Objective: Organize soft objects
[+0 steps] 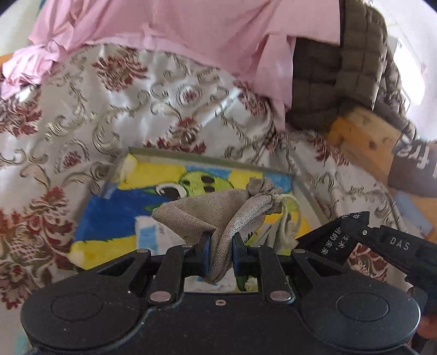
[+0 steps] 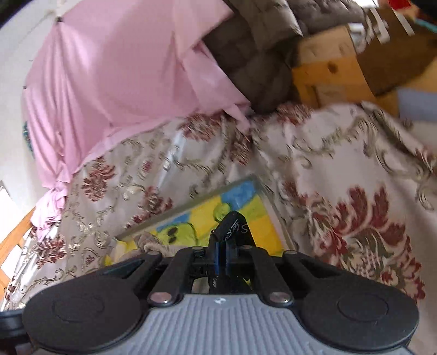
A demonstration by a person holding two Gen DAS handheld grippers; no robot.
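The left gripper point(image 1: 220, 250) pinches a grey pouch point(image 1: 218, 215) above the colourful box point(image 1: 114, 202). The right gripper point(image 2: 221, 255) is closed on a black strap point(image 2: 232, 222) over that box. Beyond the box lie floral cloth point(image 1: 109, 114), then pink fabric point(image 1: 177, 24).

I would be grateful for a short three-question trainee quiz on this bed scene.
1. Multiple choice: what is the left gripper holding? A) a grey drawstring pouch; B) a wooden block; C) a white towel.
2. True or false: the right gripper has its jaws wide open.
3. Short answer: what colour is the plain sheet lying at the far side of the floral cover?

Key: 1 A; 2 false, they are shut with nothing between them; 3 pink.
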